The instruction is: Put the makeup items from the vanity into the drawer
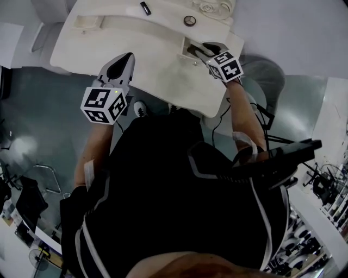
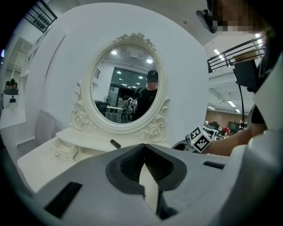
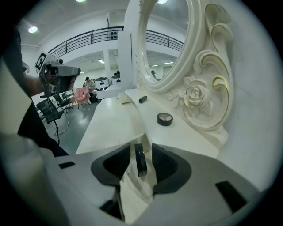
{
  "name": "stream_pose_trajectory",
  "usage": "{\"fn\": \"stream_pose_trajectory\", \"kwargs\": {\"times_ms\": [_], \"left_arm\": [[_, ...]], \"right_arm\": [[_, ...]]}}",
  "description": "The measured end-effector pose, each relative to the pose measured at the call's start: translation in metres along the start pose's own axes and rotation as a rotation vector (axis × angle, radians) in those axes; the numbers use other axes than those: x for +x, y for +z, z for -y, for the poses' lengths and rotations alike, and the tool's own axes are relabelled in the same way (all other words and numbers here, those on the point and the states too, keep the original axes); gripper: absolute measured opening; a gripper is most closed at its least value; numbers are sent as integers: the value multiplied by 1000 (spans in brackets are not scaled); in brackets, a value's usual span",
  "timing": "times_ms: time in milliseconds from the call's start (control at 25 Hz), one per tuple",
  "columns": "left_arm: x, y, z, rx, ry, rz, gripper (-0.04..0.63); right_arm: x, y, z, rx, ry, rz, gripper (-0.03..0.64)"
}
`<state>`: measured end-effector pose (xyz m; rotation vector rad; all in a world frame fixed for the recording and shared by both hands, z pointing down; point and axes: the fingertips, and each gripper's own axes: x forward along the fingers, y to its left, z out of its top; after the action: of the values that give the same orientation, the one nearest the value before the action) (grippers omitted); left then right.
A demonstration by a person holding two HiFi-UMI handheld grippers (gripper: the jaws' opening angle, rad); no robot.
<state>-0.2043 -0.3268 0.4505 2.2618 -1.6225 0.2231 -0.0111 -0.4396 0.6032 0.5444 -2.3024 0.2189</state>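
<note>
My right gripper (image 3: 140,152) hangs over the open drawer (image 1: 188,45) at the vanity's right end. Its jaws stand apart around a slim black makeup case (image 3: 140,161) on edge, with a gap on each side of it. A round dark compact (image 3: 164,118) lies on the shelf under the mirror (image 2: 126,84), and a black lipstick tube (image 3: 143,99) lies further along. In the head view the compact (image 1: 189,20) and tube (image 1: 145,8) sit at the back. My left gripper (image 1: 124,61) hovers over the vanity's front edge, tips together, holding nothing.
The white vanity top (image 1: 141,49) runs between both grippers. A small closed drawer box (image 2: 62,150) stands at its left end. The carved mirror frame (image 3: 208,84) rises close on the right of my right gripper. A chair (image 1: 266,76) and grey floor lie beyond.
</note>
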Motion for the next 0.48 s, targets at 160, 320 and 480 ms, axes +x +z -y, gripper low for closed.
{"fn": "stream_pose_trajectory", "kwargs": {"times_ms": [160, 320, 480], "left_arm": [[0, 15, -2, -3, -44, 23, 3], [7, 38, -1, -38, -150, 67, 3], [6, 57, 1, -56, -254, 73, 3]], "right_arm": [[-30, 26, -1, 42, -38, 90, 161], [-76, 57, 9, 134, -132, 203, 141], [-118, 85, 4, 174, -213, 293, 135]]}}
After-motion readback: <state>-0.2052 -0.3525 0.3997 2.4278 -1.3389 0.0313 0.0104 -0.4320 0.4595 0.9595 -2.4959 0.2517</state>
